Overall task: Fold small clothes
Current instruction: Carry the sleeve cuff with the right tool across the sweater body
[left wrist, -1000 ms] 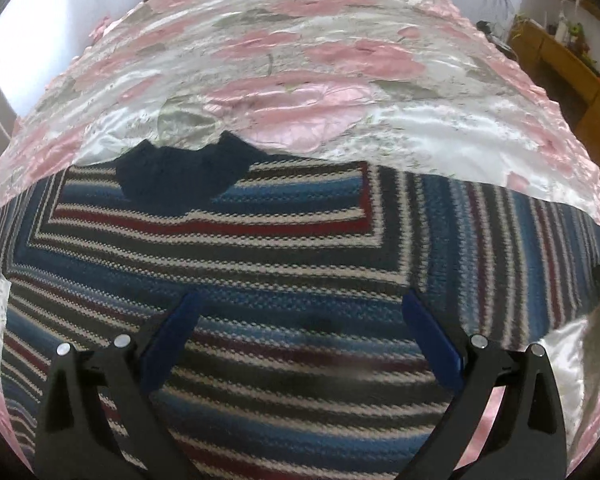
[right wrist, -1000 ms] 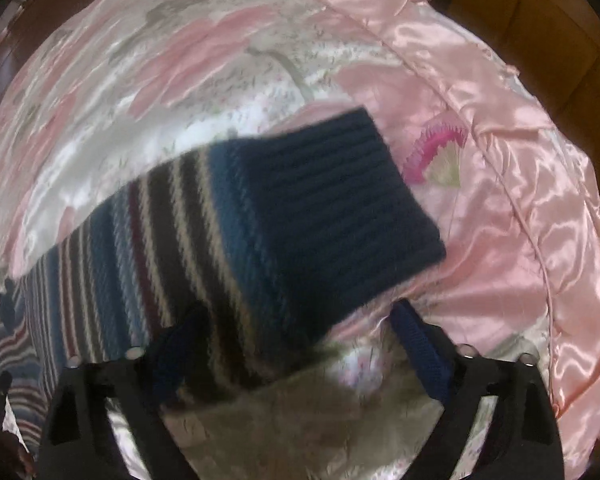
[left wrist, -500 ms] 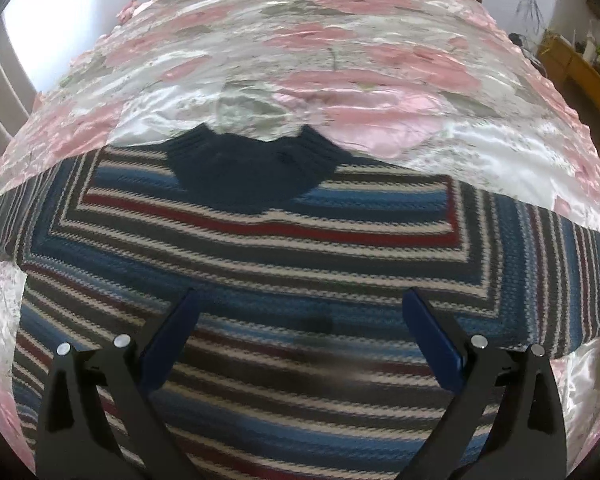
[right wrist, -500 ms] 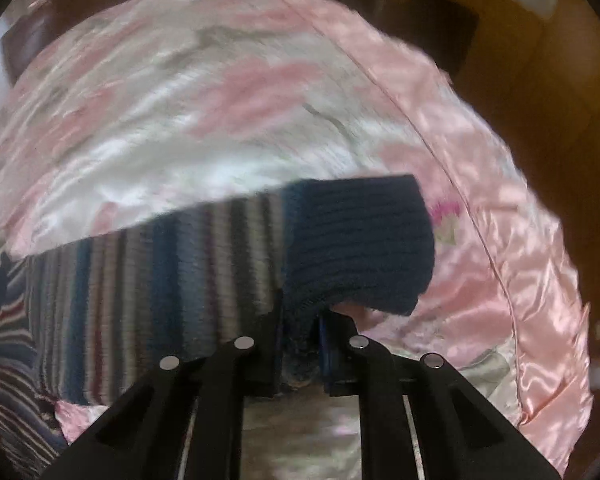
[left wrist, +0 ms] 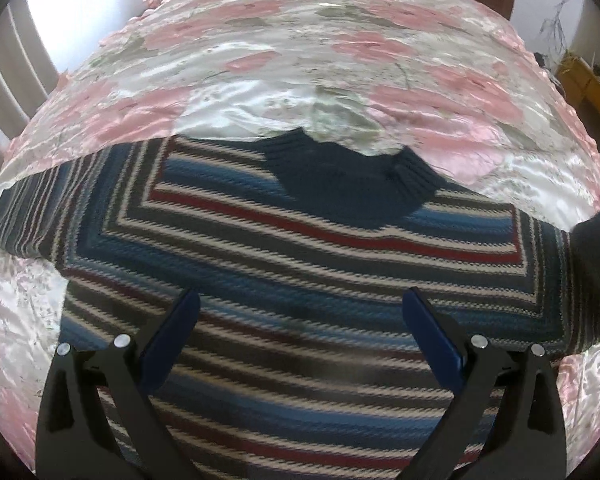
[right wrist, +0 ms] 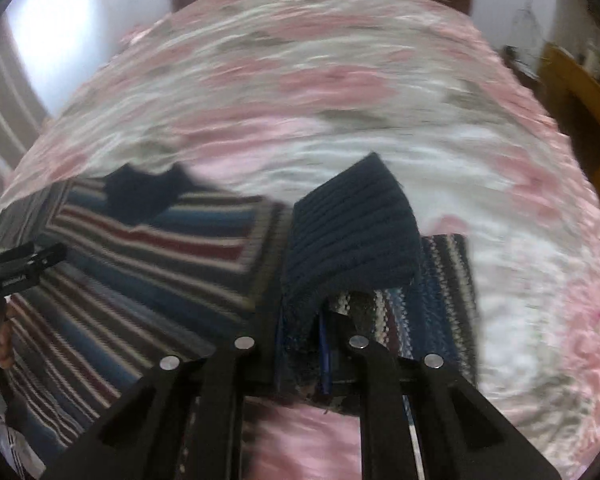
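right gripper (right wrist: pixel 302 344) now over the sweater (left wrist: pixel 300 280), cuff (right wrist: pixel 352 236) lifted inward

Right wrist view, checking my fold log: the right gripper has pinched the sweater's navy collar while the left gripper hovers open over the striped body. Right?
Not quite. The right gripper is shut on the navy cuff of a sleeve, as the right wrist view shows. The collar lies flat, ungrasped. The left gripper does hover open.

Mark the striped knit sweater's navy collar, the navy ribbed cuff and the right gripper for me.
Navy collar (left wrist: pixel 340 176), left wrist view, on the ribbed neckband's middle.
Navy ribbed cuff (right wrist: pixel 352 232), right wrist view, on the cuff's ribbing.
Right gripper (right wrist: pixel 304 344), right wrist view, between its fingertips, shut on the cuff.
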A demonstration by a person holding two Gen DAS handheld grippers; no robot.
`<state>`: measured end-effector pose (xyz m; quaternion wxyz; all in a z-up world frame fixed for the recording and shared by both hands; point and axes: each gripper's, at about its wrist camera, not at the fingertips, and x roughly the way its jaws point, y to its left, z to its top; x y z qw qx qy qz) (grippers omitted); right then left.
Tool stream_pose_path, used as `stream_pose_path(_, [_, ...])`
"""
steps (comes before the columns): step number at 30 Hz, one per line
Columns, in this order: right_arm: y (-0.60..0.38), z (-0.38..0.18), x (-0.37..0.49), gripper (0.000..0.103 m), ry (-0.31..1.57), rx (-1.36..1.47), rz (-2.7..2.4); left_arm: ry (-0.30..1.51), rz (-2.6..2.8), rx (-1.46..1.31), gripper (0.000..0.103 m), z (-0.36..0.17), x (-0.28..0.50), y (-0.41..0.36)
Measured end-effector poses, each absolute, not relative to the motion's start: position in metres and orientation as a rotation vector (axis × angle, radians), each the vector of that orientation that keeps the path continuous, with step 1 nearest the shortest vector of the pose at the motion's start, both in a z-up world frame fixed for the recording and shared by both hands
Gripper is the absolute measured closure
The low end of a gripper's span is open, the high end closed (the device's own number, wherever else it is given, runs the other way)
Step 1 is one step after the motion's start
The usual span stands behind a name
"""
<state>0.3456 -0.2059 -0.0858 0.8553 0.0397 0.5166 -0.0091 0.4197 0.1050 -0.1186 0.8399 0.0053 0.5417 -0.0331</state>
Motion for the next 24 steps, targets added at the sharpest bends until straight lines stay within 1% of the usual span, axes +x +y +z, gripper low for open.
stream_pose_path(5, [-0.153, -0.117, 0.365, 0.087, 1.146, 0.043, 0.038, 1.149, -0.051, -0.011, 0.003, -0.119, 0.421, 0.127])
stream_pose_path(6, [-0.144, -0.126, 0.366, 0.082, 1.169, 0.049, 0.057, 1.153, -0.052, -0.013, 0.003, -0.12, 0.421, 0.129])
stream_pose_path(7, [-0.139, -0.133, 0.365, 0.075, 1.188, 0.06, 0.08, 1.156, -0.054, -0.015, 0.003, -0.122, 0.421, 0.129])
stream_pose_path(8, [-0.135, -0.138, 0.362, 0.071, 1.2, 0.088, 0.115, 1.158, -0.054, -0.017, 0.003, -0.122, 0.421, 0.13])
stream_pose_path(9, [-0.134, -0.14, 0.359, 0.061, 1.203, 0.131, 0.154, 1.164, -0.058, -0.022, 0.003, -0.124, 0.42, 0.129])
stream_pose_path(10, [-0.136, -0.139, 0.354, 0.057, 1.196, 0.204, 0.221, 1.168, -0.064, -0.027, 0.003, -0.125, 0.42, 0.128])
stream_pose_path(13, [-0.15, -0.128, 0.338, 0.053, 1.161, 0.258, 0.24, 1.189, -0.099, -0.045, 0.003, -0.13, 0.416, 0.117])
stream_pose_path(18, [-0.186, -0.101, 0.306, 0.051, 1.111, 0.208, 0.151, 1.254, -0.21, -0.105, 0.003, -0.144, 0.406, 0.083])
stream_pose_path(24, [-0.226, -0.094, 0.278, 0.048, 1.104, 0.221, 0.078, 1.359, -0.302, -0.128, 0.003, -0.176, 0.403, 0.022])
